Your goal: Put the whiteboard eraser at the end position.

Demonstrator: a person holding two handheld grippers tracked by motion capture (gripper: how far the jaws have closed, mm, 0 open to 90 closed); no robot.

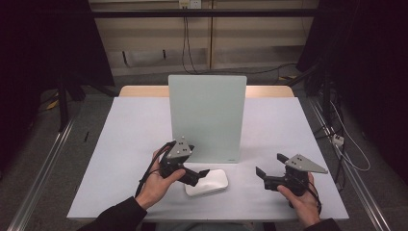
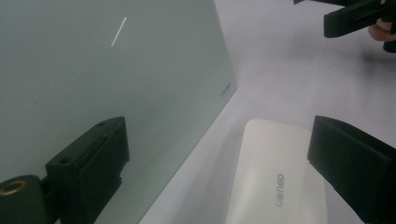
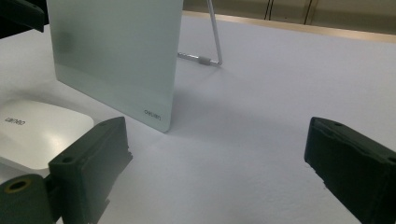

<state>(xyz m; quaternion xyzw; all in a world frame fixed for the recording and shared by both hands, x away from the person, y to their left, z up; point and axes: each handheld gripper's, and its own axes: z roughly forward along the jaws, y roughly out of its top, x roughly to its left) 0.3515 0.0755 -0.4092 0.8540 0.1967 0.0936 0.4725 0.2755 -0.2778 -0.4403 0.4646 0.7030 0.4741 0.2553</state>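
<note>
A pale green board [image 1: 207, 115] stands upright on the white table [image 1: 125, 144], propped from behind by a wire stand [image 3: 212, 42]. A white rounded box [image 1: 208, 183] with a grey logo lies flat just in front of the board's lower right corner. My left gripper [image 1: 199, 175] hovers at the box's left end, open; in its own view the jaws [image 2: 219, 140] stand wide, with the box [image 2: 275, 168] below and between them, untouched. My right gripper [image 1: 270, 164] is held open to the right of the box, and nothing lies between its jaws [image 3: 217, 135].
The table's wooden far edge [image 1: 269, 90] shows behind the board. Metal rails [image 1: 43, 163] and cables [image 1: 337, 139] run along the floor on both sides. Bare tabletop stretches left and right of the board.
</note>
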